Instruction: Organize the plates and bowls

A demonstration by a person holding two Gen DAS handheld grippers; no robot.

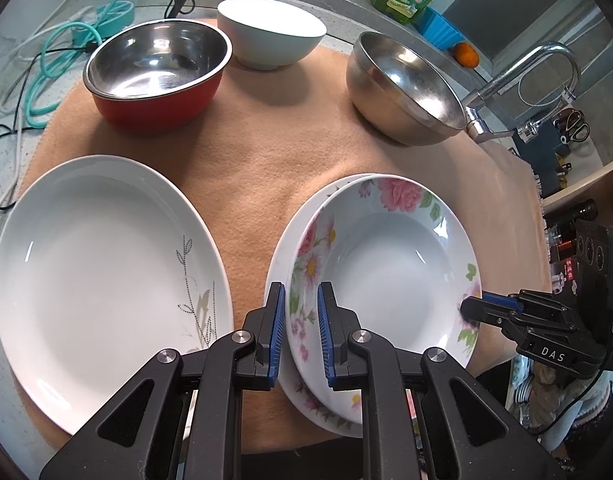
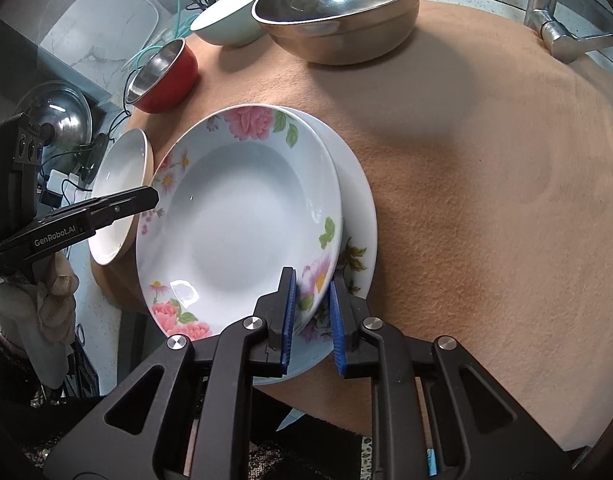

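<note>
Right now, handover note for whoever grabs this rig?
Left gripper: fingers shut on the rim of the pink-flowered white deep plate.
Right gripper: fingers straddle the rim on the other side; grip unclear.
Done: that plate lies off-centre over a second flowered white plate on the tan cloth.
To do: large white plate with grey stems, red steel-lined bowl, white ceramic bowl and steel bowl stand separate.
</note>
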